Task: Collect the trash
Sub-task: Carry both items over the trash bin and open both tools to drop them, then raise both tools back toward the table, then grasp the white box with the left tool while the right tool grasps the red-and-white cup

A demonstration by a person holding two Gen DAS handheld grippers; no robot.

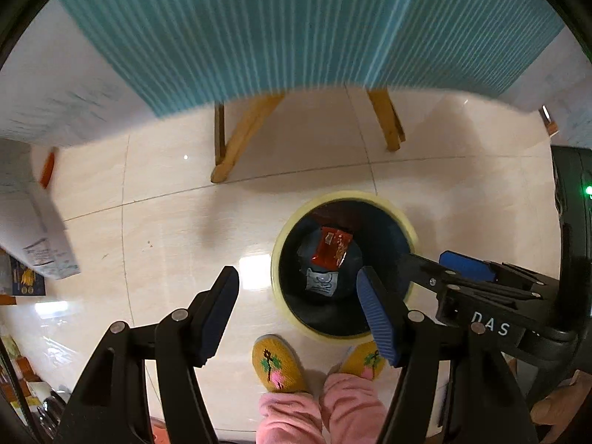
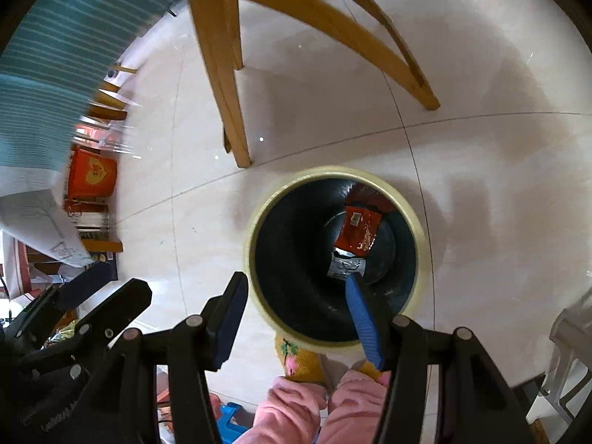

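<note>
- Hanging above the floor, both grippers point down at a round trash bin (image 1: 275, 259) with a pale yellow rim and a dark inside.
- Left gripper (image 1: 296, 305): jaws spread wide, nothing between them; its right finger crosses over the bin's near rim, its left finger is over bare tile.
- Right gripper (image 2: 296, 305): jaws likewise released and empty, with its right finger reaching over the bin's mouth.
- Wooden table legs (image 1: 236, 140) stand beyond the bin, well apart from it, with open tiled floor (image 1: 166, 222) to the left between them.
- A teal striped tablecloth (image 1: 259, 29) overhangs the far side.
- Yellow slippers (image 1: 277, 364) sit just beside the bin's near rim.
- A red snack wrapper (image 1: 333, 248) lies inside the bin, crinkled and glossy, tilted against the wall.
- A silvery-white wrapper (image 1: 321, 284) lies just below it, touching its lower edge.
</note>
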